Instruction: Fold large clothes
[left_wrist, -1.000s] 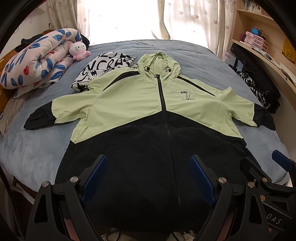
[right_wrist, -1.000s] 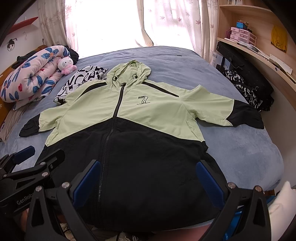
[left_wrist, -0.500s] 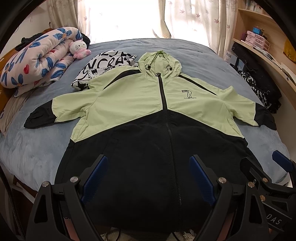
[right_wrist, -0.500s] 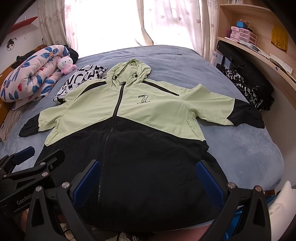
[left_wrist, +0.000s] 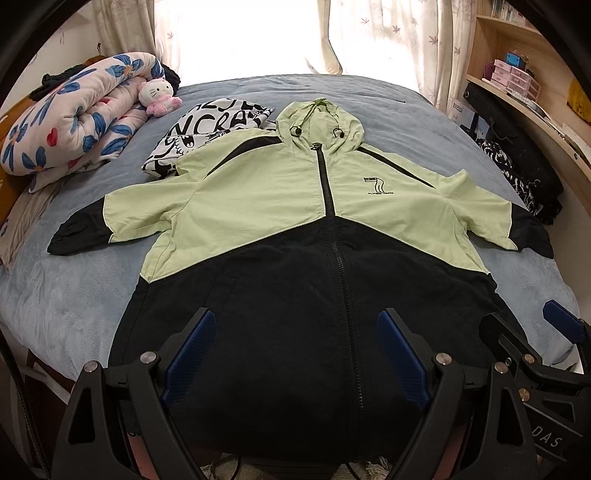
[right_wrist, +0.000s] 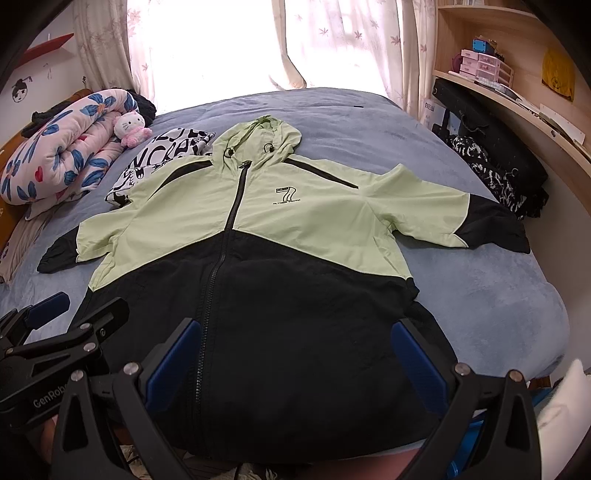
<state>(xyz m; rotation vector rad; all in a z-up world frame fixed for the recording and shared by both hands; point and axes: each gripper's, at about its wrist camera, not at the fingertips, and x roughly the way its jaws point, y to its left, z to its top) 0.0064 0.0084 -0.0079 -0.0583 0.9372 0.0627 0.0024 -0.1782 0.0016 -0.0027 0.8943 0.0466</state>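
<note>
Jacket (left_wrist: 295, 229): one, spread flat on bed (left_wrist: 424, 110); two hand-held grippers, left (left_wrist: 297, 354) and right (right_wrist: 295, 354), gape empty.

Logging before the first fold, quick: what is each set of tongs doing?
Left tongs: open, holding nothing.
Right tongs: open, holding nothing.

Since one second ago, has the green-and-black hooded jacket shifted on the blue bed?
No. The jacket matches its earlier spot beside the patterned black-and-white cloth.
</note>
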